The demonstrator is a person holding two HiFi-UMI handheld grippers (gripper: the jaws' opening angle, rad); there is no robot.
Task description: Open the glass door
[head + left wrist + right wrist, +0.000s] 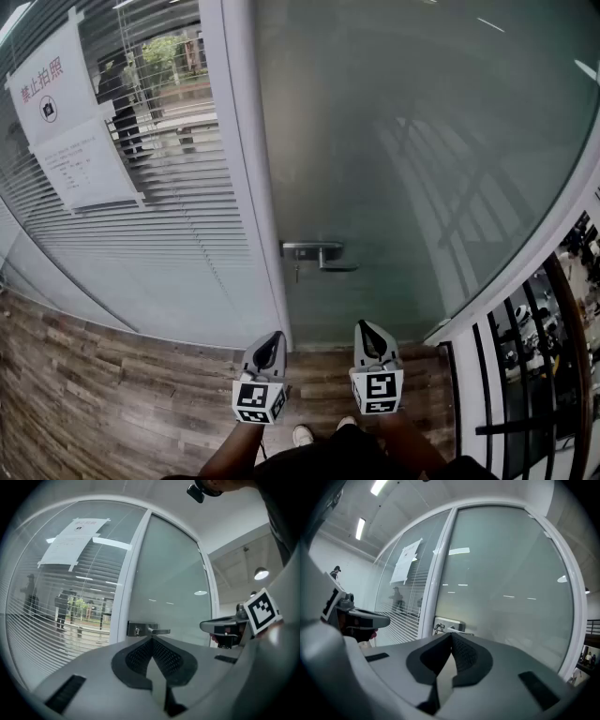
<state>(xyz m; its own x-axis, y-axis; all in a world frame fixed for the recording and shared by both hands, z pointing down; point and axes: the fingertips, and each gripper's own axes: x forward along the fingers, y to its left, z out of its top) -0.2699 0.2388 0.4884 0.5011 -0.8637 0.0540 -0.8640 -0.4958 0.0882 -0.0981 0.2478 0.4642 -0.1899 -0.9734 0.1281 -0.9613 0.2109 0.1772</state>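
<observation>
The frosted glass door (403,141) stands closed in front of me. Its metal lever handle (323,255) is on the left edge, beside the white frame post (246,187). My left gripper (272,339) and right gripper (367,328) are side by side, below the handle and short of the door, touching nothing. In the left gripper view the left gripper (151,640) has its pads together and empty, with the handle (149,630) straight ahead. The right gripper (451,634) is shut and empty too, and the handle (447,625) shows just beyond its tips.
Left of the post is a fixed glass panel with blinds (159,225) and taped paper notices (80,159). Wood-look flooring (94,394) runs underfoot. A dark railing (525,375) stands at the right. My shoes (302,435) show at the bottom.
</observation>
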